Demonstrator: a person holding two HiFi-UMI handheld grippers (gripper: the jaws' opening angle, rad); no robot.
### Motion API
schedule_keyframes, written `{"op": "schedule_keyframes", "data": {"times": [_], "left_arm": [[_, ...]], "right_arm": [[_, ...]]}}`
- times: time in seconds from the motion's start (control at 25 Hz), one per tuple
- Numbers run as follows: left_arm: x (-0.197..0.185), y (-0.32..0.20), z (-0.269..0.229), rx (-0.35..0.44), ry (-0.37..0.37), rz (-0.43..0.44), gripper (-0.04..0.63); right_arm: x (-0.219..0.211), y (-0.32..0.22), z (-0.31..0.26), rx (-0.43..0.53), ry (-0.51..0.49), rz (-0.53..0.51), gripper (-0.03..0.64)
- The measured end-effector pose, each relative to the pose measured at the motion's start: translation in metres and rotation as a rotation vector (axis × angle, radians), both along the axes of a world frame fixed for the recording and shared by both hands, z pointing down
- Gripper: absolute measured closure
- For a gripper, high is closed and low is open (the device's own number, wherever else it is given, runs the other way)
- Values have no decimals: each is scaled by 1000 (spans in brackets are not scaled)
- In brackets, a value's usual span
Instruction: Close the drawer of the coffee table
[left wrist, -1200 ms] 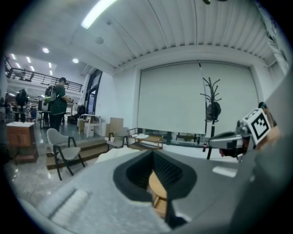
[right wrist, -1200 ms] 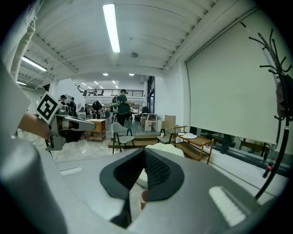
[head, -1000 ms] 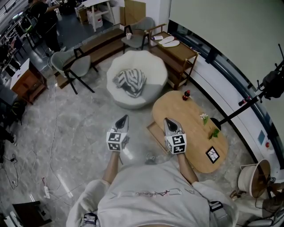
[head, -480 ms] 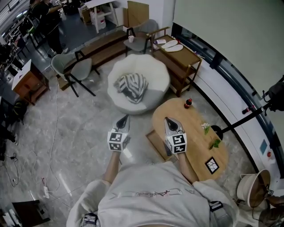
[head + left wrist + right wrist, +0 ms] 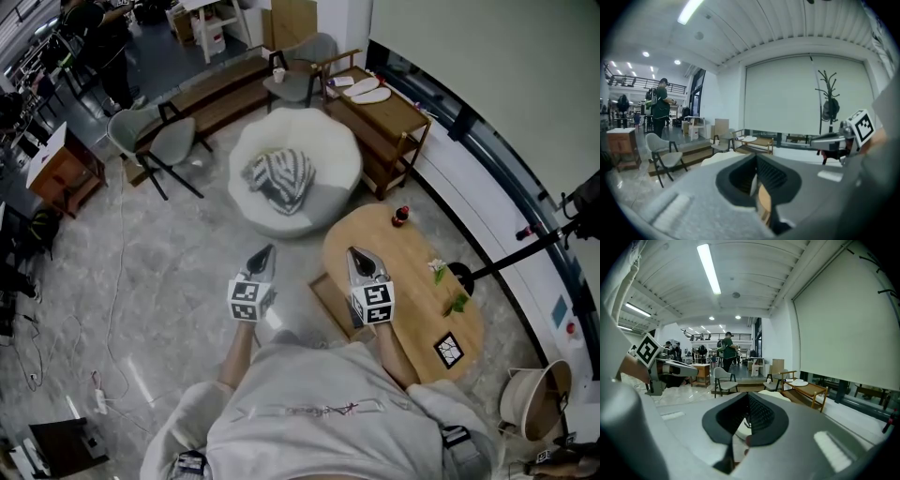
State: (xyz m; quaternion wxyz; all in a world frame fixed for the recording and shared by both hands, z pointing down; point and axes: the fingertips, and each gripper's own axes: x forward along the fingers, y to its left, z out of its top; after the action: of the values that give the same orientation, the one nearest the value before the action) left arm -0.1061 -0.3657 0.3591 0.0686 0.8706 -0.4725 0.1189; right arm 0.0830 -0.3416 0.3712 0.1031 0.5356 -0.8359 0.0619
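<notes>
The oval wooden coffee table (image 5: pixel 412 281) stands at the right of the head view. Its drawer (image 5: pixel 325 292) juts out open from the table's left side. My right gripper (image 5: pixel 355 252) is shut and empty, hanging above the table's left edge and the drawer, well off both. My left gripper (image 5: pixel 265 250) is shut and empty too, over the bare floor left of the drawer. In the left gripper view the jaws (image 5: pixel 756 161) meet, with the right gripper (image 5: pixel 836 140) beside them. The right gripper view shows closed jaws (image 5: pixel 748 401) and the left gripper (image 5: pixel 670 369).
On the table stand a small red figure (image 5: pixel 401 217), a little flower (image 5: pixel 434 269) and a marker card (image 5: pixel 448 350). A white pouf (image 5: pixel 330 150) with a striped cushion sits just beyond, a wooden bench (image 5: pixel 380 111) behind it. Grey chairs (image 5: pixel 155 141) stand far left; cables lie on the floor.
The room has slid slightly down in the head view, so the table and pouf sit a little closer. Both grippers keep their place in the picture and stay shut.
</notes>
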Motion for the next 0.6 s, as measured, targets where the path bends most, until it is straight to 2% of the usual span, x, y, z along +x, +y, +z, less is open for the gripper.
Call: {"op": "schedule_keyframes", "data": {"times": [0.28, 0.6], "left_arm": [[-2, -23, 4, -9, 9, 4, 597], [13, -77, 2, -6, 15, 81, 597]], "right_arm": [[-6, -23, 2, -5, -2, -2, 612], [0, -61, -1, 0, 10, 63, 612]]}}
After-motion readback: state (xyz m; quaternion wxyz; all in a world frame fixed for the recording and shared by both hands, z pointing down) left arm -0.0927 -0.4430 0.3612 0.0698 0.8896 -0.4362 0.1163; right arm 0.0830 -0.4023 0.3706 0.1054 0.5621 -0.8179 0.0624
